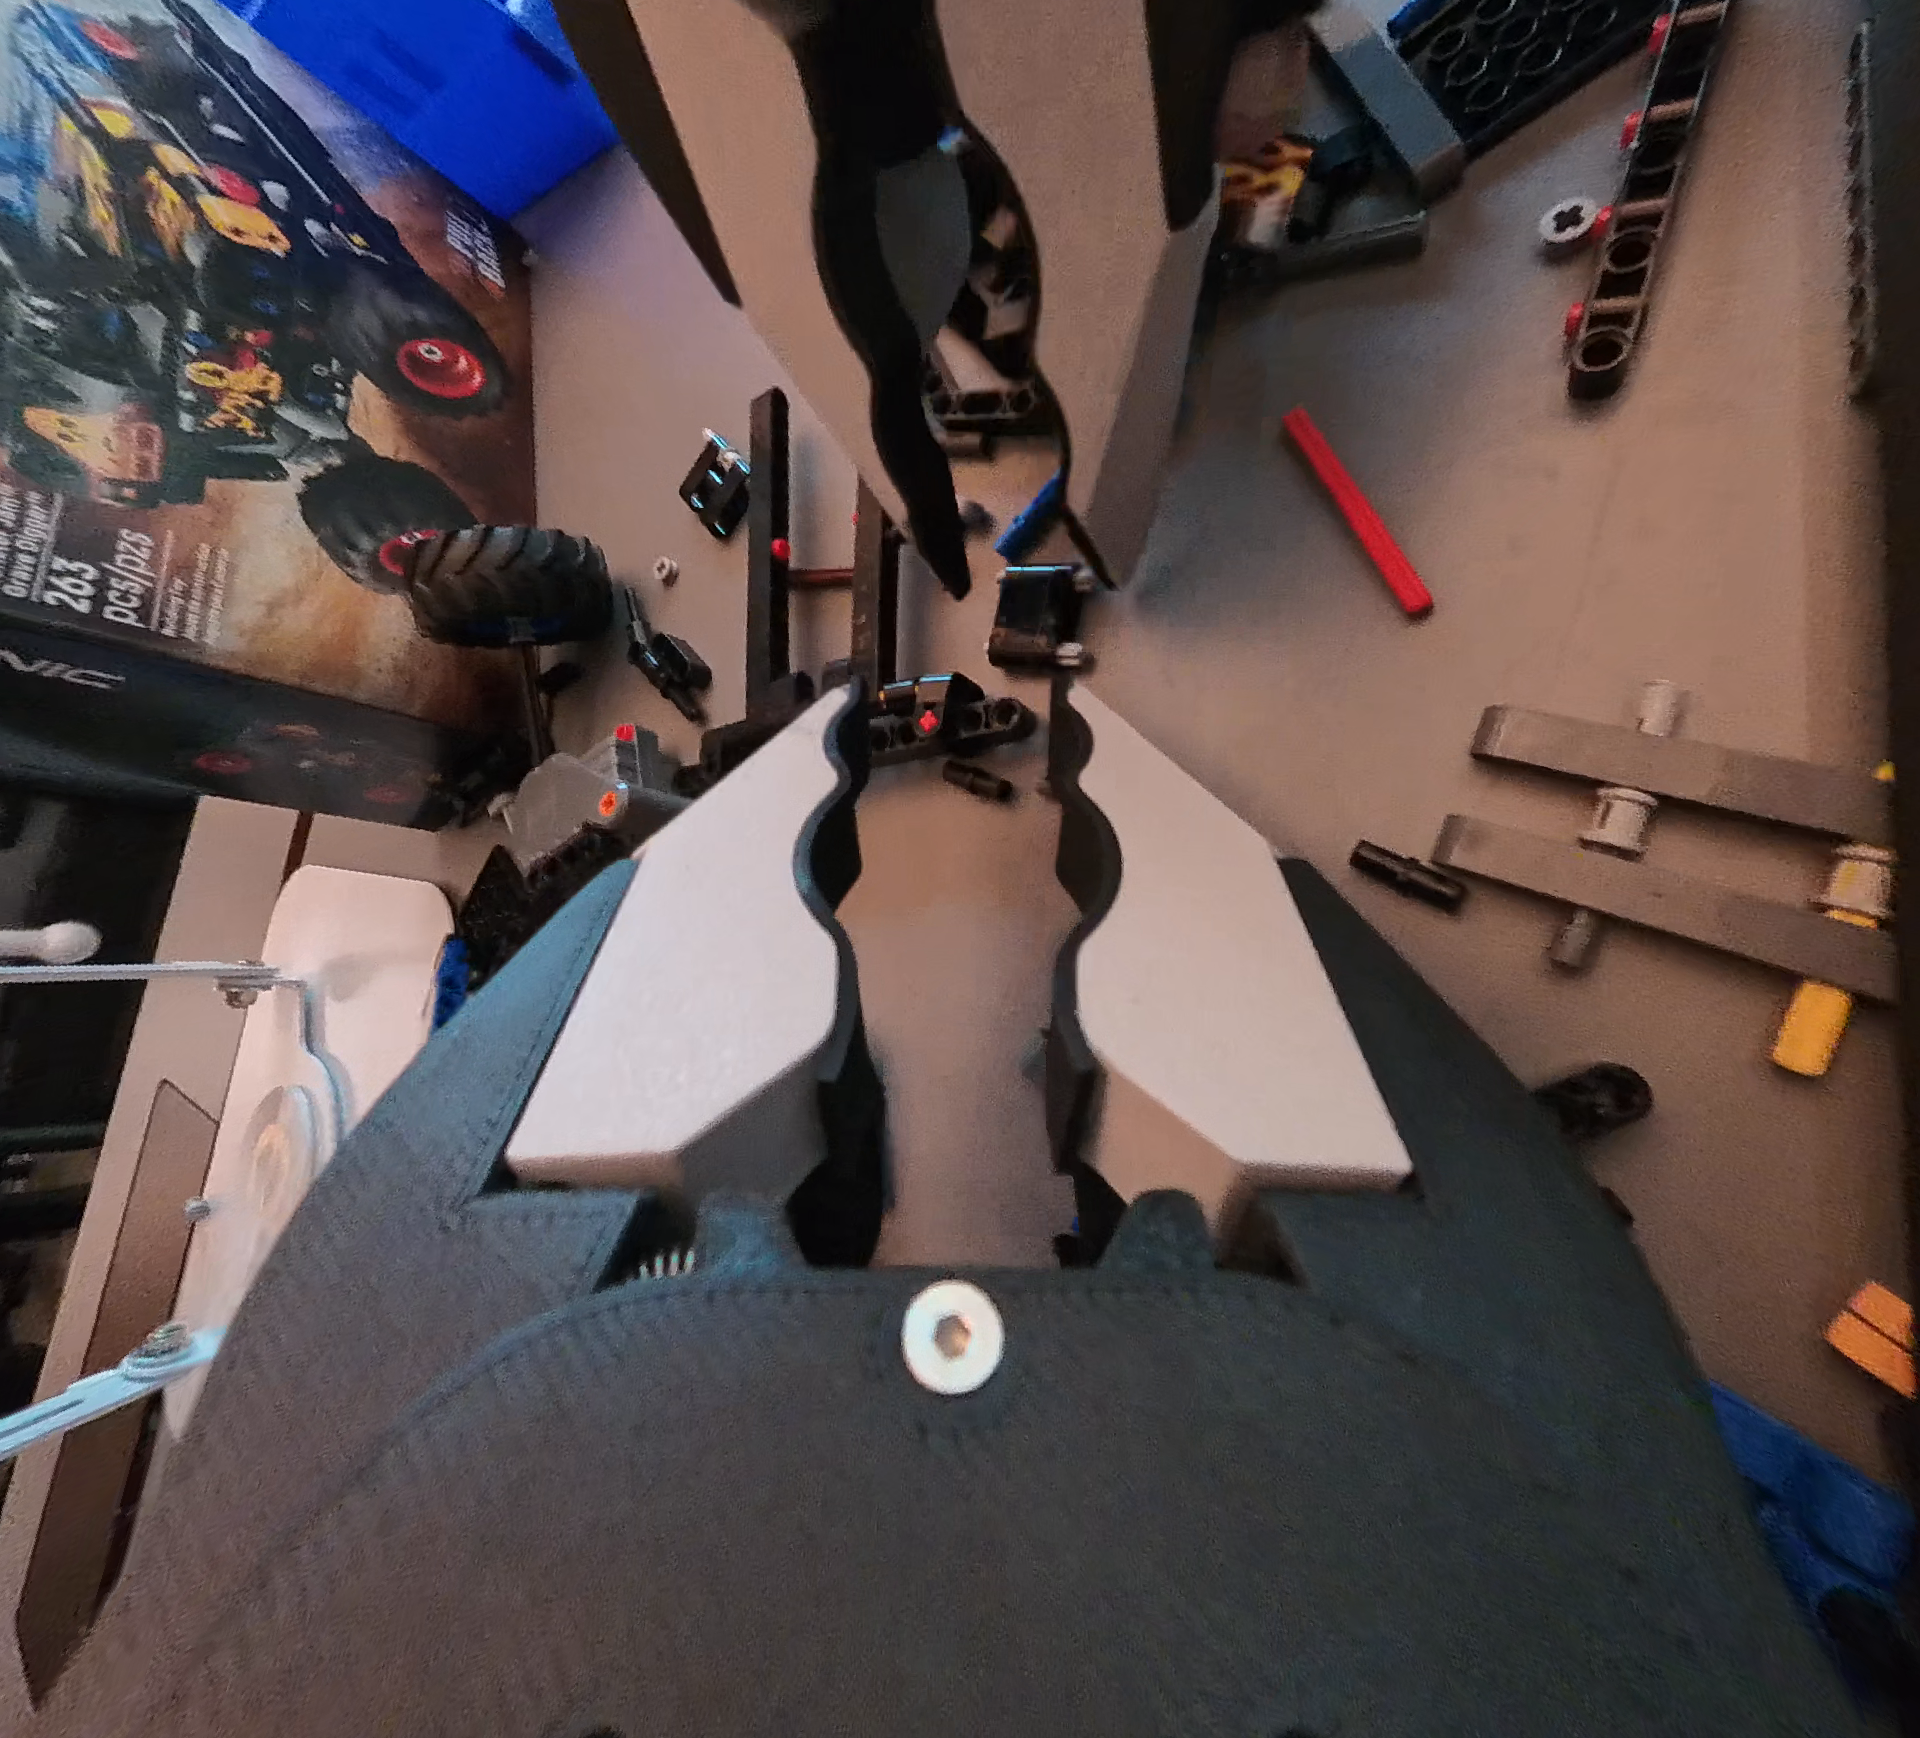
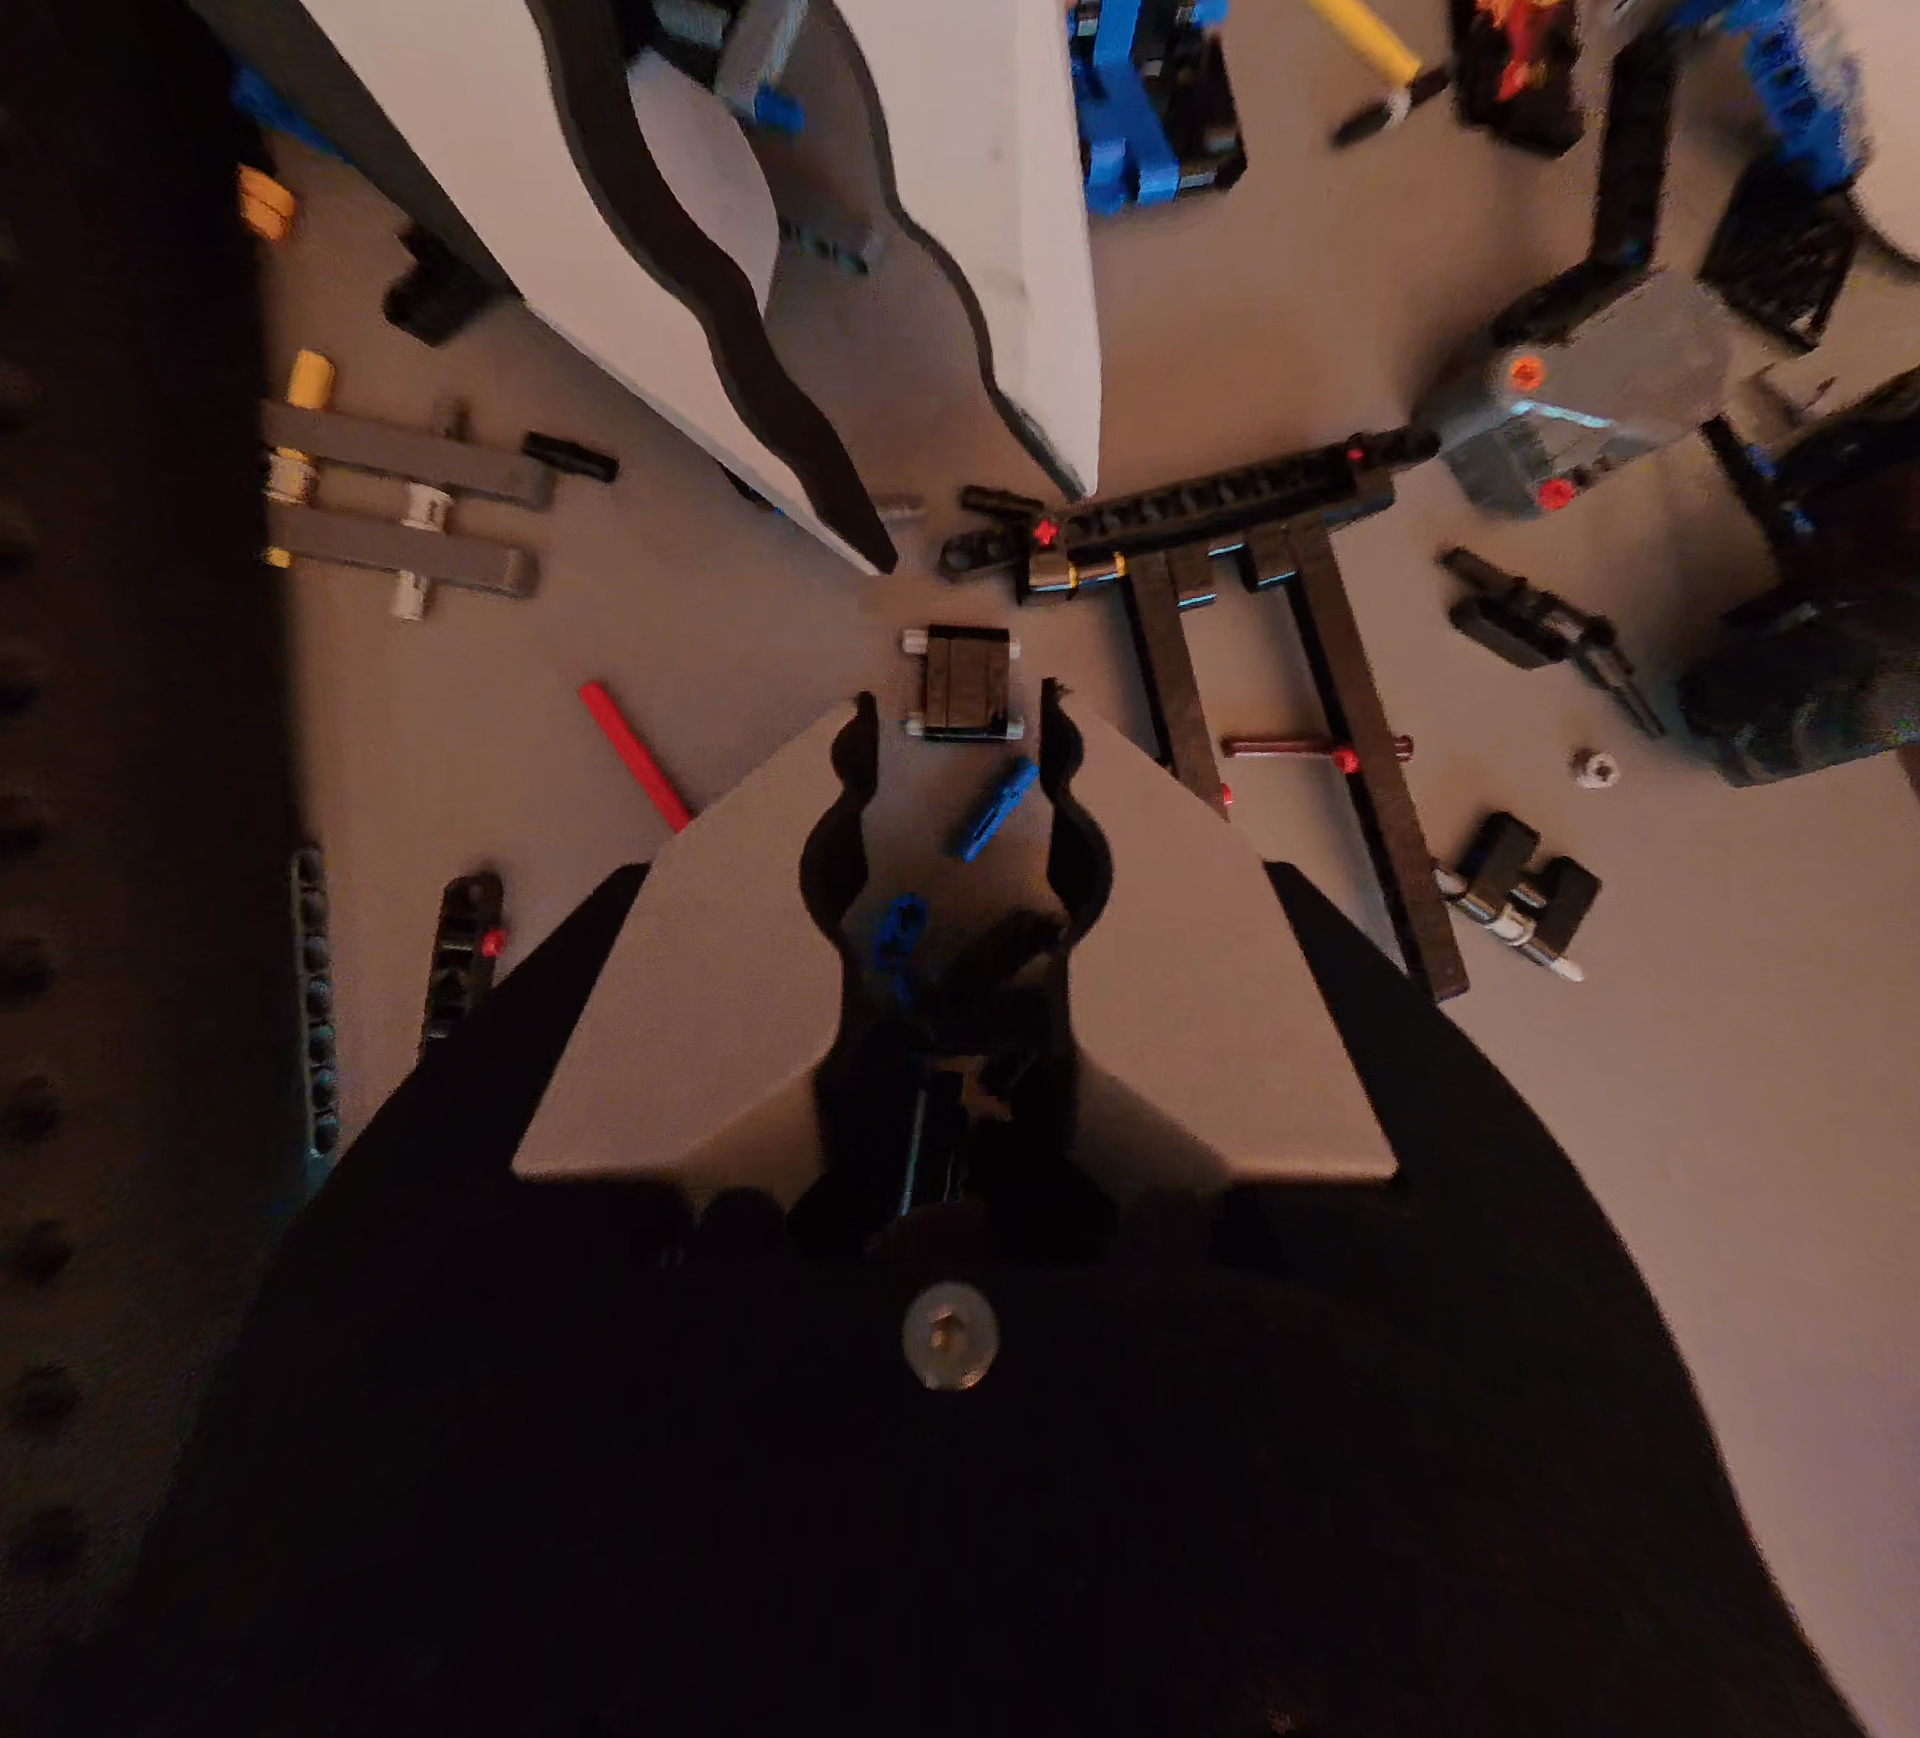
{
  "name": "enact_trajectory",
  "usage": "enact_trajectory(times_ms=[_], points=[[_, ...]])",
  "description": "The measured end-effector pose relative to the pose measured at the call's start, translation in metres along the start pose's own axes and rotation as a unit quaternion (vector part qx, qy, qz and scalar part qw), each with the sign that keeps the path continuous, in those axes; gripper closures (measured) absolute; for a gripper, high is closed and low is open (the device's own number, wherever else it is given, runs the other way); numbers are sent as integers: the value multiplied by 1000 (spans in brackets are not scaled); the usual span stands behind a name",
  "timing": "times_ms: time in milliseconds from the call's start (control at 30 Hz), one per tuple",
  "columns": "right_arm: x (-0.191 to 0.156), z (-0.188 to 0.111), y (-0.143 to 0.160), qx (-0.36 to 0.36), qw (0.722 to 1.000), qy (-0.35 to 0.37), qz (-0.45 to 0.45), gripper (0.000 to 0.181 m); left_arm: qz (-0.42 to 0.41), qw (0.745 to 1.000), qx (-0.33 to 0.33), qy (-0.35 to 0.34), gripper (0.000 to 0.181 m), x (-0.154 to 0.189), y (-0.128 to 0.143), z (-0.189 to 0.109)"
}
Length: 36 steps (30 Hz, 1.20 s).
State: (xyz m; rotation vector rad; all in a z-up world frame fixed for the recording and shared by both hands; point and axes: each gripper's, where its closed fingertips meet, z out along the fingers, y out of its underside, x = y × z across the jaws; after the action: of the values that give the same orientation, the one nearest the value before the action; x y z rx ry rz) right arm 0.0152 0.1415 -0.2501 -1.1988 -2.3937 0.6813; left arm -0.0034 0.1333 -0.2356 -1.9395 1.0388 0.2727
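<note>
Both grippers hang over a grey table [image 1: 1299,649] strewn with toy building pieces, their tips pointed toward each other.

The left gripper [image 1: 956,701] has its jaws spread, with nothing between them. Just past its tips lies a small black block with white pins [image 1: 1034,613], and a short black holed beam with a red pin [image 1: 940,717] sits at its left fingertip. The right gripper [image 1: 1023,571] reaches in from the top of the left wrist view, its tips almost over that same block.

In the right wrist view, the right gripper [image 2: 956,701] is likewise spread and grips nothing. The small black block [image 2: 961,680] lies just ahead, in line with the gap between its fingertips, apart from both. A blue pin [image 2: 995,807] lies on the table between its fingers. The left gripper [image 2: 987,525] comes in from above, open too.

A red rod [image 1: 1356,509] lies to the side, well clear. A black ladder-like frame [image 2: 1278,649] lies beside the block. Two grey beams with pale pins [image 1: 1683,826] lie farther off, and a black tyre [image 1: 509,582] rests against a printed toy box [image 1: 208,338]. A blue bin [image 1: 395,5] stands behind the box.
</note>
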Motion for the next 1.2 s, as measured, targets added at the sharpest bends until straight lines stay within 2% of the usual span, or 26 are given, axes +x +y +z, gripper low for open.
enact_trajectory(times_ms=[33, 67, 267, 333, 400, 467, 500, 567, 667, 800, 933, 1033, 1133, 1200], points=[[-1, 4, 3, -11, 1000, -4, 0, 151, 2, 1000, -4, 1, 149, 1, 1, 0], [-5, 7, 2, -12, 1000, -15, 0, 161, 6, 1000, -6, 0, 149, 1, 2, 0], [-5, 6, 1, 3, 999, -26, 30, 163, 12, 1000, 2, -2, 145, 2, -1, -1], [-7, 2, -3, 24, 998, -39, 48, 163, 47, 999, 13, -13, 144, 4, -7, -4], [-10, -5, -13, 59, 994, -59, 68, 163, 122, 991, 2, -58, 144, 1, -11, -6], [-13, -13, -22, 86, 990, -80, 83, 163, 170, 983, -3, -76, 155, 4, -15, -6], [-14, -15, -25, 94, 988, -84, 87, 163, 188, 978, 1, -88, 170, 4, -18, -8], [-10, -22, -31, 114, 986, -75, 93, 162, 195, 974, -2, -113, 173, -2, -21, -11], [-7, -38, -42, 167, 978, -74, 99, 154, 133, 981, 42, -132, 176, -16, -34, -23], [0, -59, -56, 232, 971, -24, 46, 149, 12, 986, 139, -86, 177, -24, -53, -40], [-7, -75, -73, 285, 958, -11, 1, 173, -85, 974, 208, -29, 176, -28, -62, -51], [-10, -80, -78, 301, 954, -4, -18, 174, -140, 958, 249, 24, 177, -26, -67, -57], [-9, -87, -82, 320, 947, 9, -18, 162, -167, 945, 279, 43, 176, -28, -73, -64], [-11, -90, -84, 327, 945, 0, -15, 165, -179, 938, 294, 49, 176, -29, -76, -68]])
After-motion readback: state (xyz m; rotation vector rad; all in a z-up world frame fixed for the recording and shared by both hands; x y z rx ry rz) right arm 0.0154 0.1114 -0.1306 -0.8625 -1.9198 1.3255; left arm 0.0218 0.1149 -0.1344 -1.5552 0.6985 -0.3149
